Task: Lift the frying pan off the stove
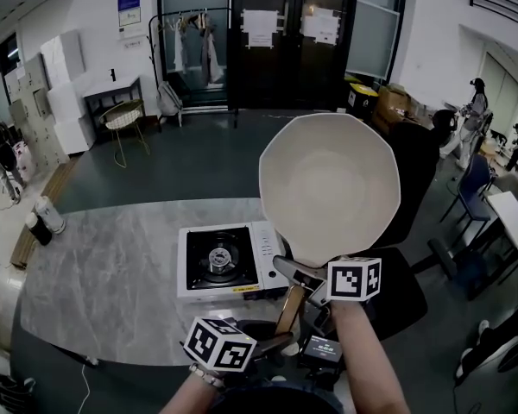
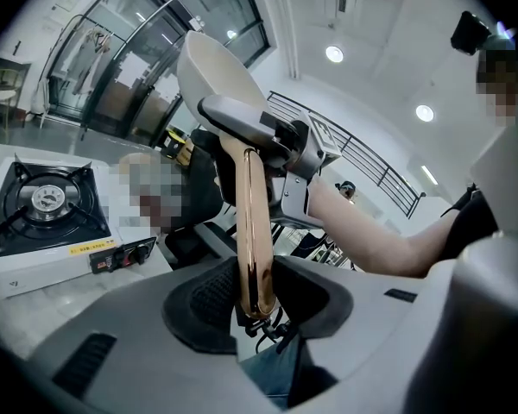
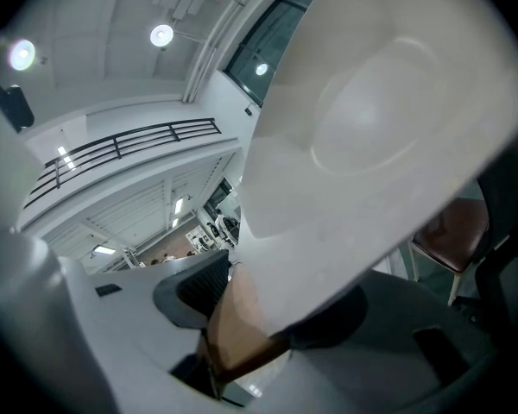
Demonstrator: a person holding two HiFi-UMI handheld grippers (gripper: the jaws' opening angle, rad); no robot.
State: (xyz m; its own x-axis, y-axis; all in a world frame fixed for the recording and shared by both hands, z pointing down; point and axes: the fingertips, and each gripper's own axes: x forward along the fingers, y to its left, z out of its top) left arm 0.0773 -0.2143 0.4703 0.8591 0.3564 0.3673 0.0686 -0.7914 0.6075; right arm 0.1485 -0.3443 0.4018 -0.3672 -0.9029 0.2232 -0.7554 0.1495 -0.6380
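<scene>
The cream frying pan (image 1: 328, 184) hangs tilted in the air to the right of the white portable stove (image 1: 220, 261), clear of its burner. Its copper handle (image 1: 289, 309) runs down toward me. My left gripper (image 1: 276, 339) is shut on the handle's end; in the left gripper view the handle (image 2: 246, 231) stands upright between the dark pads (image 2: 198, 304) of the left gripper (image 2: 257, 304). My right gripper (image 1: 306, 274) is shut on the handle close to the pan. In the right gripper view the pan's underside (image 3: 371, 128) fills the frame above the right gripper (image 3: 259, 317) and the handle (image 3: 237, 317).
The stove sits on a grey marble table (image 1: 104, 266), its burner (image 2: 43, 198) bare. A black chair (image 1: 406, 291) stands at the table's right side. A wire chair (image 1: 125, 119) and a desk are far back on the left. People stand at the room's right edge.
</scene>
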